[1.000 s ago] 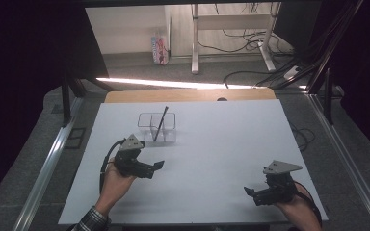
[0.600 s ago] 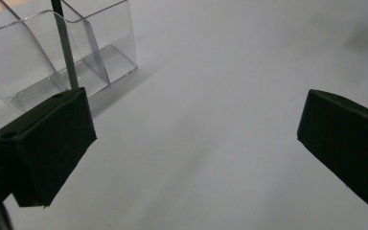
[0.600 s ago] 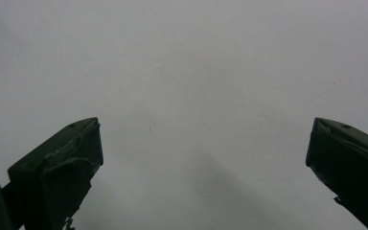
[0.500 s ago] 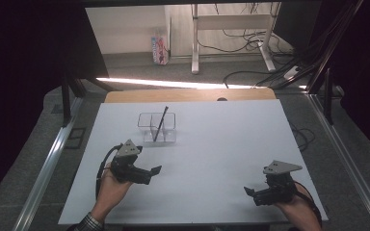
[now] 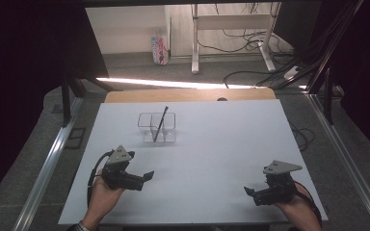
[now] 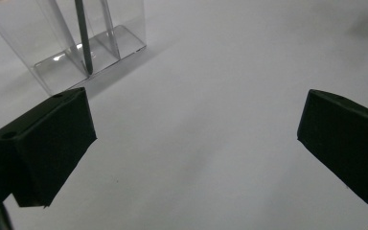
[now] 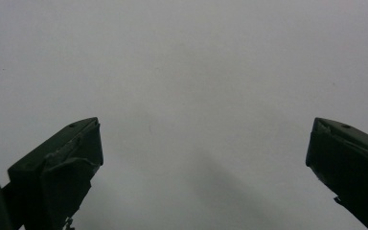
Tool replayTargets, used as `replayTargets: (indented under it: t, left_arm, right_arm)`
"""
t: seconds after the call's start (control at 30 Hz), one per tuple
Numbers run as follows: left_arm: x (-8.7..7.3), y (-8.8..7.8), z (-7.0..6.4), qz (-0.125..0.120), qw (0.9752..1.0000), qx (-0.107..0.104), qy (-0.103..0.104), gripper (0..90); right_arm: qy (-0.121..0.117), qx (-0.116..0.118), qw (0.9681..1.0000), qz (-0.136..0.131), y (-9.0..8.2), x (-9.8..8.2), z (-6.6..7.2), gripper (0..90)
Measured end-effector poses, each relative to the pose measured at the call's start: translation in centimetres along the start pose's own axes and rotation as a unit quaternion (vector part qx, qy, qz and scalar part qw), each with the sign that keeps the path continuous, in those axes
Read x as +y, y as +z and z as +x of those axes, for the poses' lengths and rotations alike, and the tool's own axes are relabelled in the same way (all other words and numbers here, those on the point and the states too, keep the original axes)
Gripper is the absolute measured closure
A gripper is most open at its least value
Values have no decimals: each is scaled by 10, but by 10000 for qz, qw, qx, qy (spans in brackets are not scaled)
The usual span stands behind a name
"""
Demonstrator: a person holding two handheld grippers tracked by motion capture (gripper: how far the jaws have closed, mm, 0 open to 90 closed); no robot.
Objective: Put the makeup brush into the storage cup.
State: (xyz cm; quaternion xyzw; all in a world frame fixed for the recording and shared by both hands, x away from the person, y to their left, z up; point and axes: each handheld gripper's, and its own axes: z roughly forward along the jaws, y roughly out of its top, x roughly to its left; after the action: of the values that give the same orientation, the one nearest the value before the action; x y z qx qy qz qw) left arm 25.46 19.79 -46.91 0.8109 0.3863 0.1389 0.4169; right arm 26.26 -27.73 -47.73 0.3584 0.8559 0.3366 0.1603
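Left gripper (image 5: pixel 147 176): jaws spread wide, nothing between them, low over the near-left of the sheet. Right gripper (image 5: pixel 248 192): jaws equally wide, empty, near-right corner.

Clear holder (image 5: pixel 157 127): transparent, compartmented, upright, ahead of the left gripper and apart from it; well apart from the right gripper.

Dark pen (image 5: pixel 161 123): stands tilted inside the clear holder, tip on its floor.

White sheet (image 5: pixel 221 144): covers the wooden table (image 5: pixel 188 95), a strip of wood bare at the far edge.

Room: grey floor, loose cables (image 5: pixel 250 77), desk legs beyond.
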Motion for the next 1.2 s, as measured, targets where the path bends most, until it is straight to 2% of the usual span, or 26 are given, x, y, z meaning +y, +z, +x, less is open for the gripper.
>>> replayTargets:
  t: [0.97,1.2]
  left_arm:
    - [-34,-26,3,34,9996,173,-214,0]
    - [-45,-34,4,59,9992,271,-283,0]
  right_arm:
    - [20,-19,10000,1,0,0,0,0]
    - [31,-18,10000,2,0,0,0,0]
